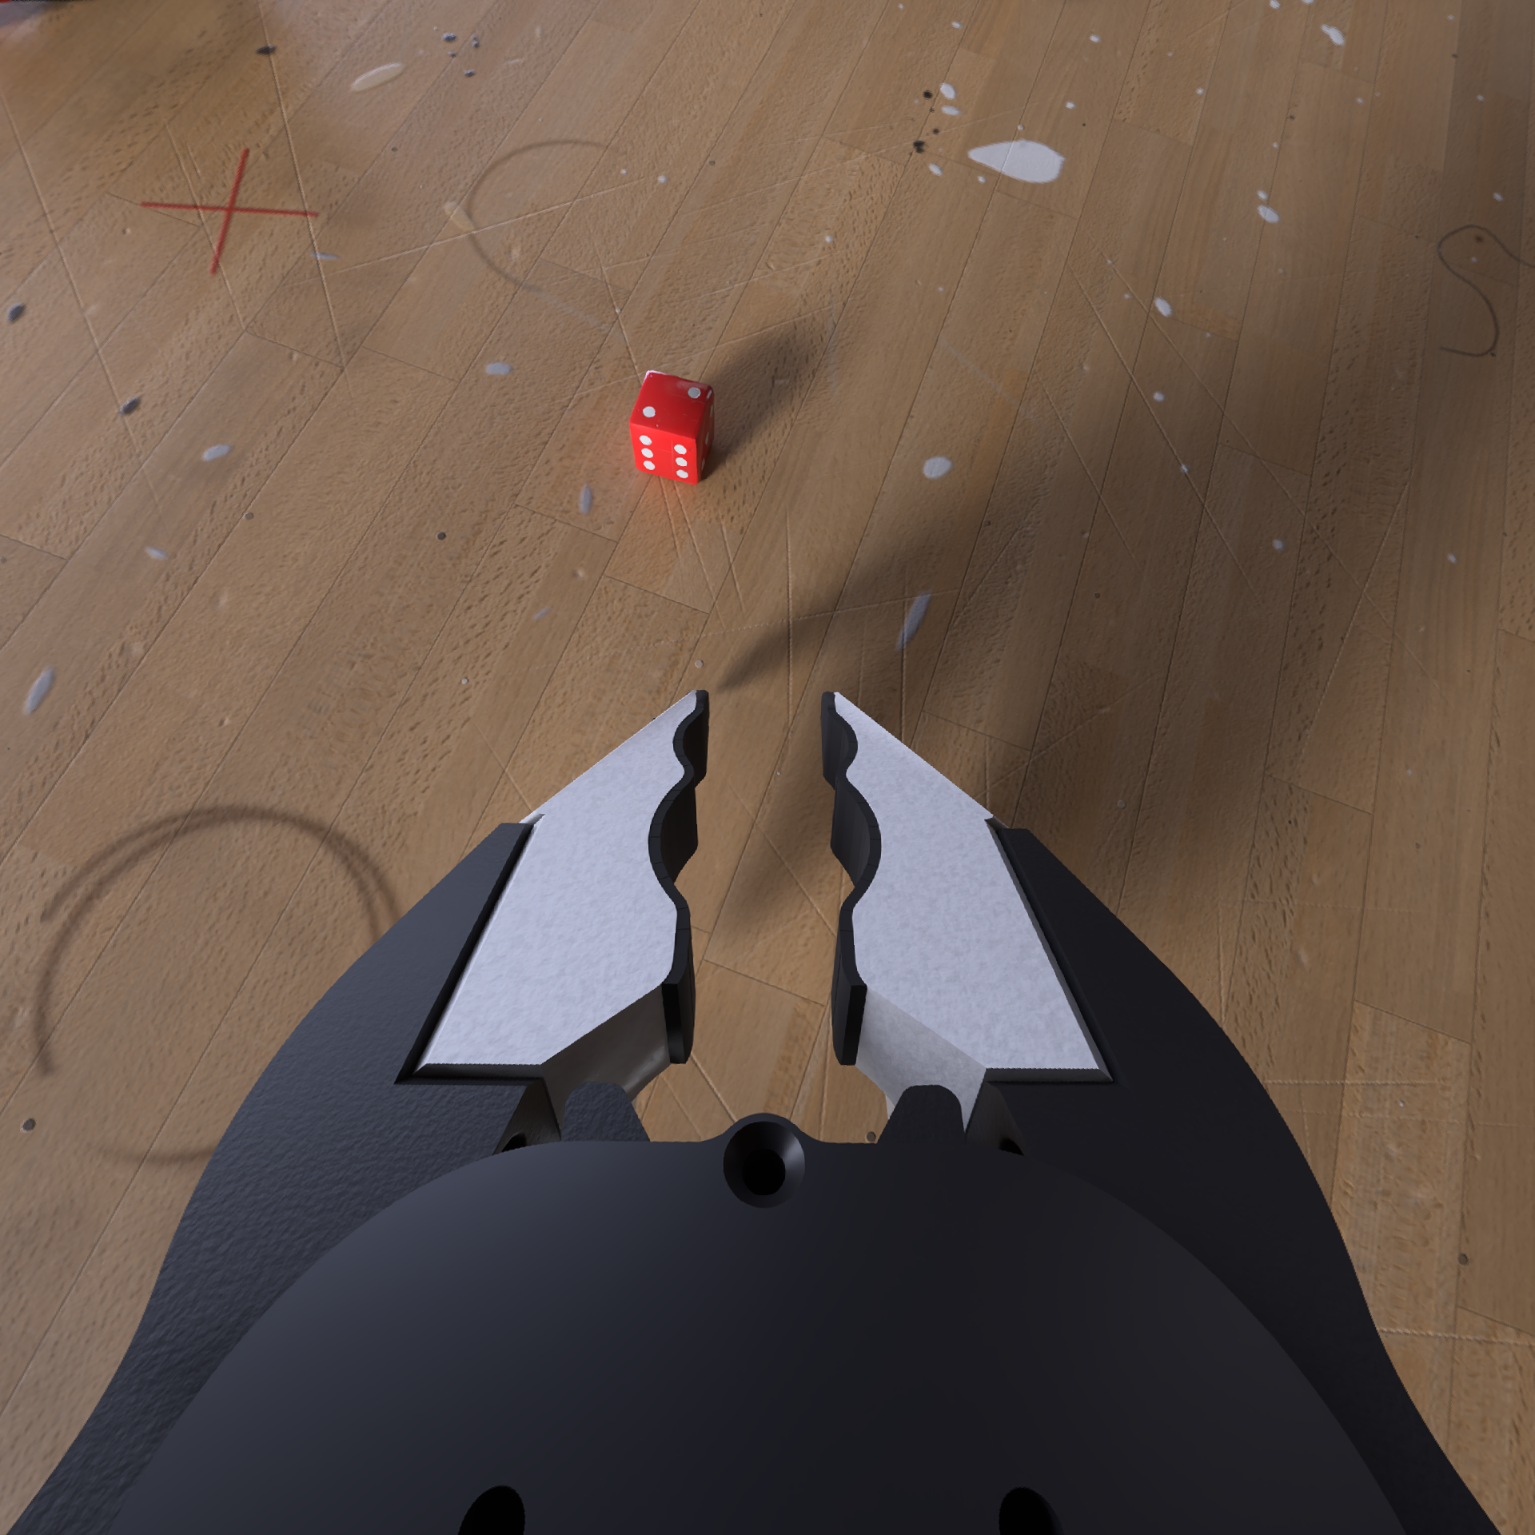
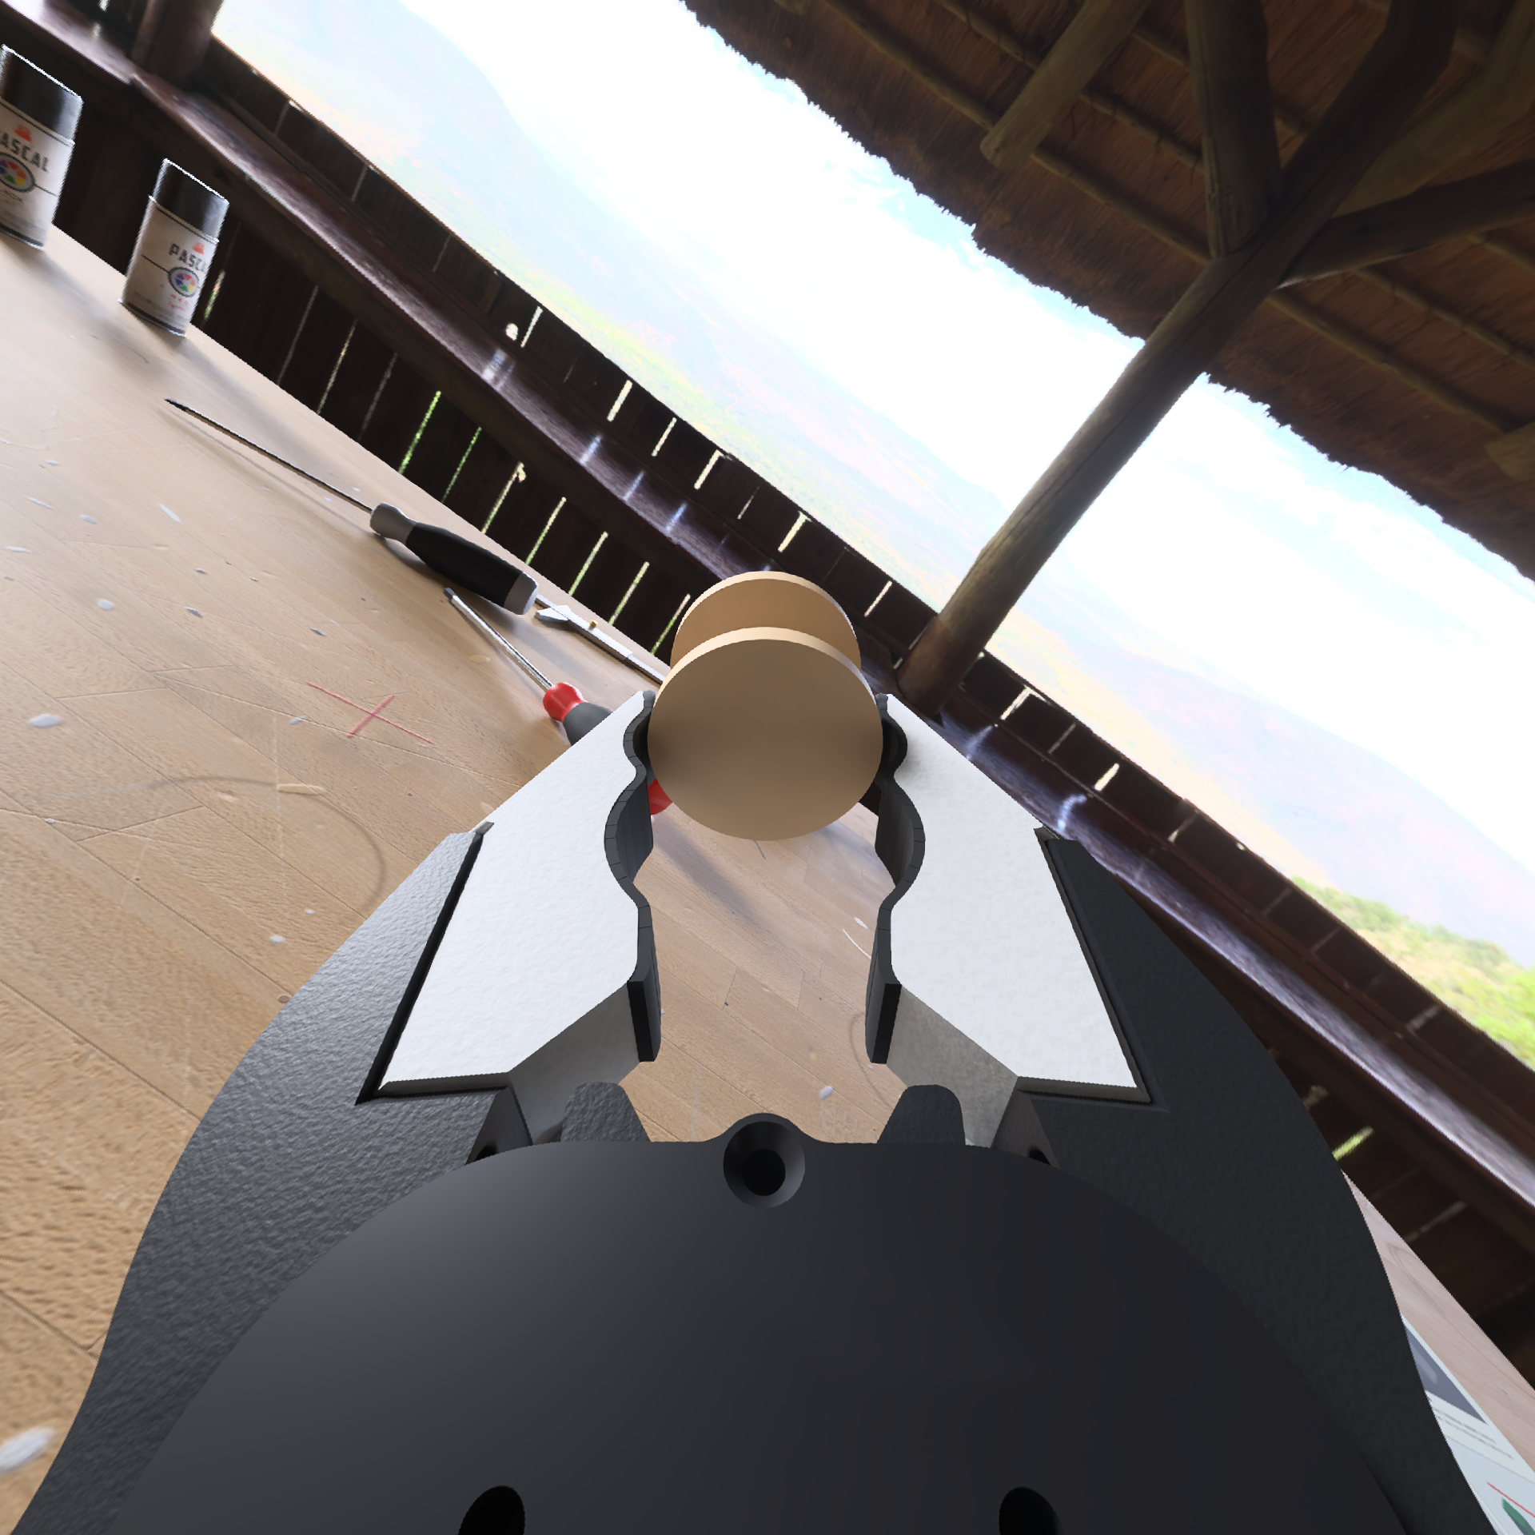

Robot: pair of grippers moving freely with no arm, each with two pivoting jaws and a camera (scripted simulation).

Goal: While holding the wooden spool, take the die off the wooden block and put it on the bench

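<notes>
In the left wrist view a red die (image 1: 672,427) with white pips rests directly on the wooden bench (image 1: 332,581), ahead of and slightly left of my left gripper (image 1: 765,698). The left gripper is open and empty, with a clear stretch of bench between its fingertips and the die. In the right wrist view my right gripper (image 2: 762,706) is shut on the wooden spool (image 2: 764,731), held between the fingertips above the bench (image 2: 166,831), its round end facing the camera. No wooden block shows in either view.
Two spray cans (image 2: 174,249) stand at the bench's far left. A black-handled tool (image 2: 465,561), a red-handled screwdriver (image 2: 565,702) and a metal caliper (image 2: 598,631) lie near the far edge by a dark wooden railing (image 2: 581,465). A red cross mark (image 1: 226,209) is drawn on the bench.
</notes>
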